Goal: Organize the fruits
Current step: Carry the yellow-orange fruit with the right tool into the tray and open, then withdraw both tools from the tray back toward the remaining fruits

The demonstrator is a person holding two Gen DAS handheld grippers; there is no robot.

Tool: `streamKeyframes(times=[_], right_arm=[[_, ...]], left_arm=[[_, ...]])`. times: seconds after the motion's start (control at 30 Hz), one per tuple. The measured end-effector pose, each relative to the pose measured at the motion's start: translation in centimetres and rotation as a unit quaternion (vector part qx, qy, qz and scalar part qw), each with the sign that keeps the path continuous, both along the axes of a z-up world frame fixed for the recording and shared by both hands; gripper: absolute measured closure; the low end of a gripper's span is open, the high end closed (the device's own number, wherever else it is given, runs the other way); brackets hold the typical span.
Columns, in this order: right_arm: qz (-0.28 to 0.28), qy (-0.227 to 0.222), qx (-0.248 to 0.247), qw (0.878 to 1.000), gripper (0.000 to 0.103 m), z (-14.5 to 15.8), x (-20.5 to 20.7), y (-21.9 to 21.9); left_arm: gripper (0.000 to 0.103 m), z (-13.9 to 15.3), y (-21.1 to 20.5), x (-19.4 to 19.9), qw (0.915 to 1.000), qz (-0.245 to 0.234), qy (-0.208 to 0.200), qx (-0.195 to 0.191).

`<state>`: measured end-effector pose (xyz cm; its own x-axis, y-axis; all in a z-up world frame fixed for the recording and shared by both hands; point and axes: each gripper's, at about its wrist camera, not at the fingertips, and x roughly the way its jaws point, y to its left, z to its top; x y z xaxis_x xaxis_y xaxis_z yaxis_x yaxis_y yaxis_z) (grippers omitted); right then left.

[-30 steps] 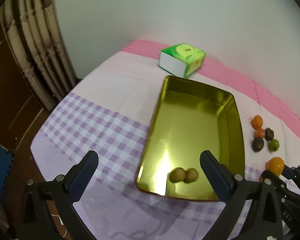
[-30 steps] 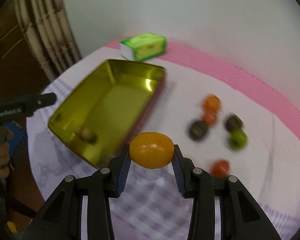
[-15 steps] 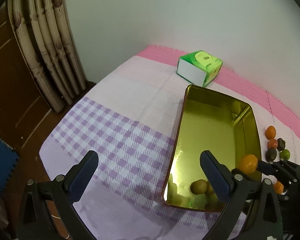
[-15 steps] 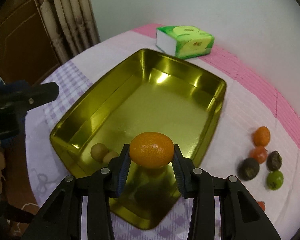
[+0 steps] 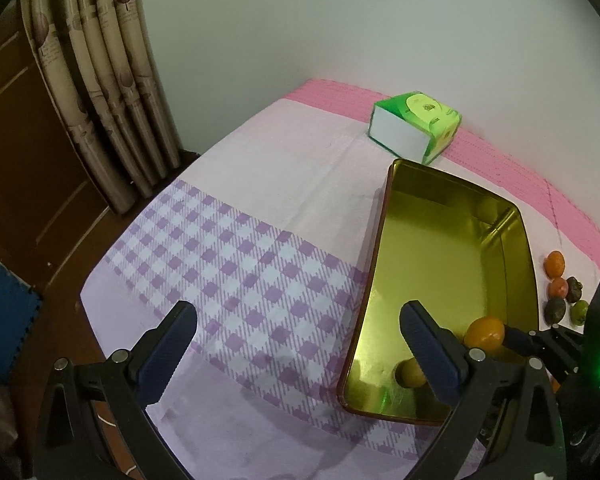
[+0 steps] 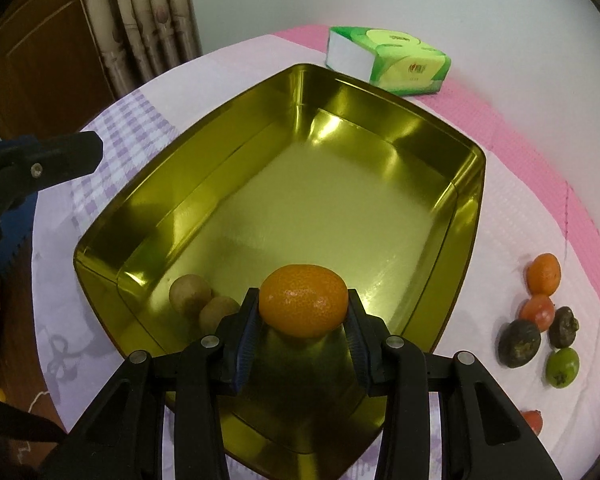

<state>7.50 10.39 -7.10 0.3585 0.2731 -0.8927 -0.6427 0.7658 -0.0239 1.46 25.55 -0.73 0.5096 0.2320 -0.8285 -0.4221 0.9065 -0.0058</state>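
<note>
Two brown fruits (image 6: 202, 300): lay in the gold tin's (image 6: 466, 240) near corner.
Change: right gripper (image 6: 302, 322), clamped on the orange (image 6: 303, 300), had travelled from beside the tin to above its floor; release seemed next.
Left gripper (image 5: 300, 344): jaws apart, empty, over the checked cloth (image 5: 240, 276).
Edges: tin walls flanked the orange; contact with the floor possibly not made.
Room: far tin floor bare; remaining fruits (image 6: 540, 320) right of the tin.
</note>
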Motion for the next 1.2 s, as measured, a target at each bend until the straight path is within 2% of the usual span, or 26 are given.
streamKeyframes(times=[0.47,0.67,0.77,0.97,1.2], right_arm=[[0.000,-0.004,-0.001,1.000,0.060,-0.1,-0.2,0.1],[-0.010,-0.015,0.021,1.000,0.047,1.3,-0.3,-0.4],[-0.017,-0.023,0.039,0.999,0.046,2.6,-0.6,-1.2],[-0.042,-0.043,0.069,0.996,0.037,5.6,-2.1,-5.0],[-0.106,-0.067,0.051,0.991,0.036,6.7,-3.3,-12.9]], left_arm=[[0.002,-0.2,-0.2,0.0,1.0000,-0.006,0.000,-0.004],[0.002,0.1,-0.4,-0.1,1.0000,-0.006,-0.002,0.000],[0.002,0.6,-0.8,-0.3,0.9998,-0.012,-0.013,0.000],[0.002,1.5,-2.3,-0.3,0.9987,-0.039,-0.032,0.009],[0.002,1.3,-3.8,-0.3,0.9980,-0.056,-0.024,0.013]])
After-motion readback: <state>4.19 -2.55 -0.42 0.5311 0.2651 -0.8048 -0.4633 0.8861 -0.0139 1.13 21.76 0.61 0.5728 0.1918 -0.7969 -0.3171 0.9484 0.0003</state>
